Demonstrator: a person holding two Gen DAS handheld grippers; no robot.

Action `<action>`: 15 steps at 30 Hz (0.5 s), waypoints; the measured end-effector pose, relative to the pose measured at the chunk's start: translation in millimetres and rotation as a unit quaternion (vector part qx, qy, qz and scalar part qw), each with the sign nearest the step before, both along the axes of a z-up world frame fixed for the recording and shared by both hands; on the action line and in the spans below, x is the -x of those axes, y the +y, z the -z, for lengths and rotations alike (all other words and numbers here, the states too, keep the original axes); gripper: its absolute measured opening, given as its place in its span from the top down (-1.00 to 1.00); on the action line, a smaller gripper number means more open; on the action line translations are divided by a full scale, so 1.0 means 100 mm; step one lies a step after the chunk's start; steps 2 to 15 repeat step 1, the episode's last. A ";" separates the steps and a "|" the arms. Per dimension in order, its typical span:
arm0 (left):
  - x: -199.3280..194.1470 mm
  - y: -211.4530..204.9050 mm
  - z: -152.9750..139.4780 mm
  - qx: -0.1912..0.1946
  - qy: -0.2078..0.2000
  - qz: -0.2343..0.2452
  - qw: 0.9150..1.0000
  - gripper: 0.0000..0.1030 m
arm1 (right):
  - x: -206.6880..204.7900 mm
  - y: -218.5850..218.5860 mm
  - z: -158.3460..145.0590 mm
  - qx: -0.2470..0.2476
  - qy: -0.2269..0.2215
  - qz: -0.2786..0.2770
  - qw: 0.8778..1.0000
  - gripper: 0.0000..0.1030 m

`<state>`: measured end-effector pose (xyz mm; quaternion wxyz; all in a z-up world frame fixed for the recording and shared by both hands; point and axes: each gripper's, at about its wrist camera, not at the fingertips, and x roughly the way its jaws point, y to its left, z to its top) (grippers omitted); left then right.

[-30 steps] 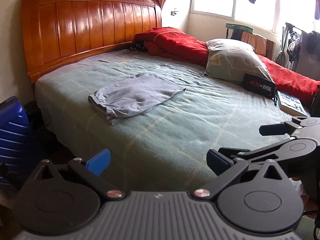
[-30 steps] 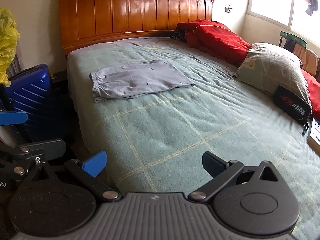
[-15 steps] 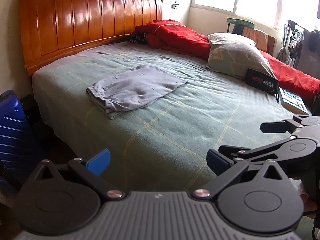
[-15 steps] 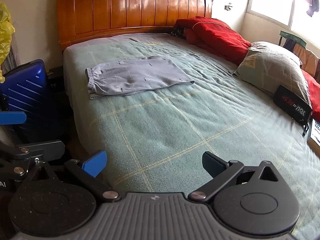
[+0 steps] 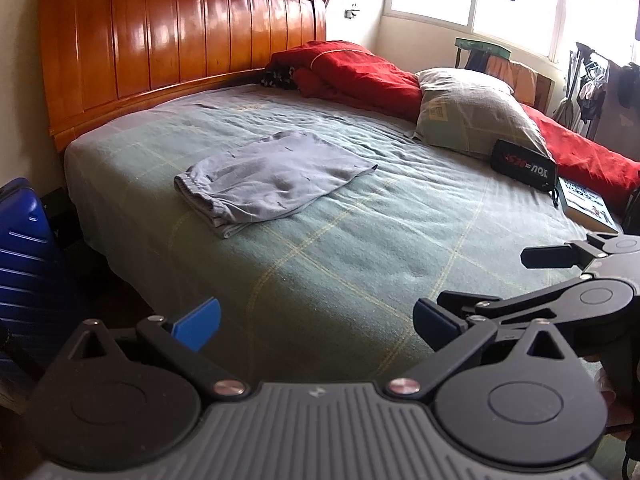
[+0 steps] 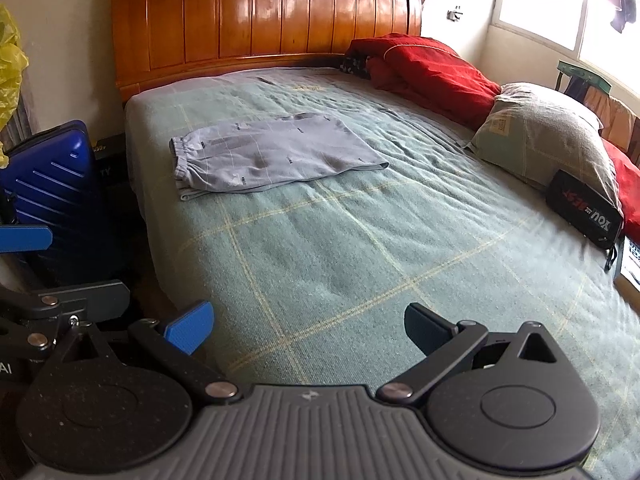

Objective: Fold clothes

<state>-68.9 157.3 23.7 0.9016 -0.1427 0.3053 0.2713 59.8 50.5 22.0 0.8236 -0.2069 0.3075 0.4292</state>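
Green bedspread [image 5: 360,248] bears folded grey shorts [image 5: 272,176] well beyond both jaws; each pair gapes empty.

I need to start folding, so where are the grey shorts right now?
The grey shorts lie flat on the green blanket, toward the wooden headboard and the bed's left edge, above the blue suitcase; neither gripper touches them.

I see glossy varnished wood on the headboard [image 5: 180,40], soft matt grey cloth shorts [image 5: 268,176], coarse woven green bed blanket [image 6: 340,248], ribbed shiny blue plastic suitcase [image 6: 52,184], my left tongs [image 5: 316,320] matt black plastic, blue pads [image 5: 198,322].
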 end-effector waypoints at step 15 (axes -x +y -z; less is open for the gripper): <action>0.00 0.00 0.00 0.000 0.000 0.000 1.000 -0.98 | 0.00 0.00 0.00 0.000 0.000 0.000 1.000 -1.00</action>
